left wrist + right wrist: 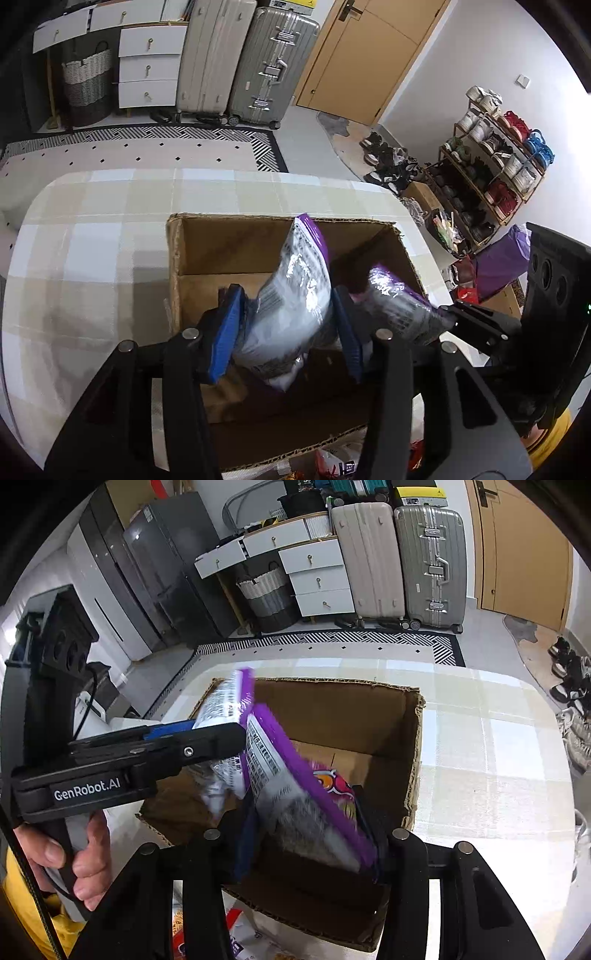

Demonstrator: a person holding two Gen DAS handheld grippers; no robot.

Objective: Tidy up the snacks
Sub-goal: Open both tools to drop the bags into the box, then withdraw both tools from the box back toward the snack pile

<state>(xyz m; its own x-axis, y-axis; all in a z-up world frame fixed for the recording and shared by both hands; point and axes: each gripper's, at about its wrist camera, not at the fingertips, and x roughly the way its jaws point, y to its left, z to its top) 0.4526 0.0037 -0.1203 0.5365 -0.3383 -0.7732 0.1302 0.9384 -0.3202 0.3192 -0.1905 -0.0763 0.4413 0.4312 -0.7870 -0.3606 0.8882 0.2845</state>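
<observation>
An open cardboard box [280, 218] [332, 716] stands on a table with a checked cloth [92, 240] [480, 738]. My left gripper [286, 291] [221, 733] reaches into the box from above. Its blue pads are shut on a white and purple snack bag [295, 288] [225, 701], which stands upright between them. My right gripper [310, 812] is just to the right of it in the box, shut on a second purple-edged snack bag [288, 794] [399, 302] that leans left and looks blurred. The two bags almost touch. A hand [88, 860] grips the left gripper's handle.
Loose snack packets [240, 934] [340, 461] lie on the table just in front of the box. Beyond the table are a patterned rug [166, 147], two suitcases [399, 561], white drawers [149, 66], a door [362, 55] and a shoe rack [491, 166].
</observation>
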